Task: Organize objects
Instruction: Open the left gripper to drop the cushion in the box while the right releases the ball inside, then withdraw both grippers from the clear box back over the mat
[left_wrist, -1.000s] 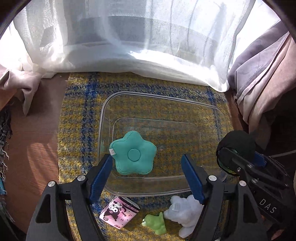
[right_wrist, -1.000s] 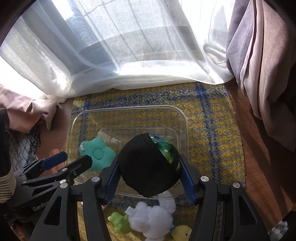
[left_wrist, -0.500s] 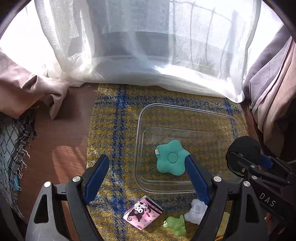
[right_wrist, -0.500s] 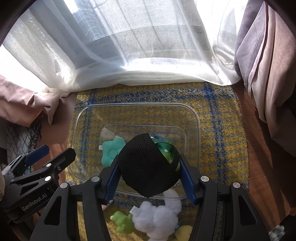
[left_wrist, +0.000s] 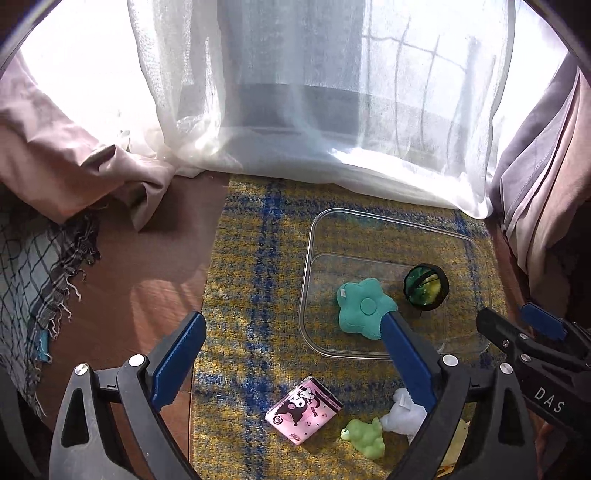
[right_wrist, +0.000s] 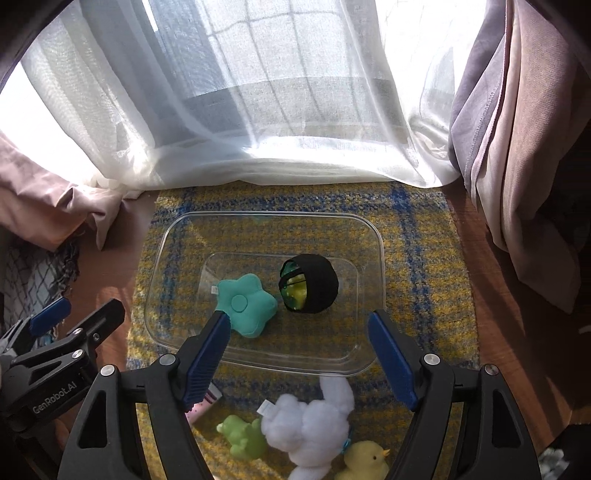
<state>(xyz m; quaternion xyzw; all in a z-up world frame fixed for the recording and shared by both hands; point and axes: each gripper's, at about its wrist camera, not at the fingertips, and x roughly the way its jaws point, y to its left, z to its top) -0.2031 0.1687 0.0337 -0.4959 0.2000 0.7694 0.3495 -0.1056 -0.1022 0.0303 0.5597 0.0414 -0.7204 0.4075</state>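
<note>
Our left tongs (left_wrist: 291, 354) and right tongs (right_wrist: 299, 354) gape empty; white plush (right_wrist: 310, 424), frog (right_wrist: 243, 435) and duck (right_wrist: 369, 459) crowd before the tray (right_wrist: 373, 236).

The clear tray (right_wrist: 373, 236) is looking like smooth, glossy plastic, and the light is shining on its rim. Inside the tray, the teal star (right_wrist: 245, 304) is showing a soft, matt cloth surface, and the ball (right_wrist: 309, 283) beside it is wearing a black knitted mesh over a shiny green inside. Under the tray, the rug (right_wrist: 424, 266) is showing a rough woven wool texture in yellow and blue. In front of the tray, the white plush (right_wrist: 310, 421) is looking fluffy, and the pink packet (left_wrist: 303, 409) is looking like glossy printed paper or foil.
</note>
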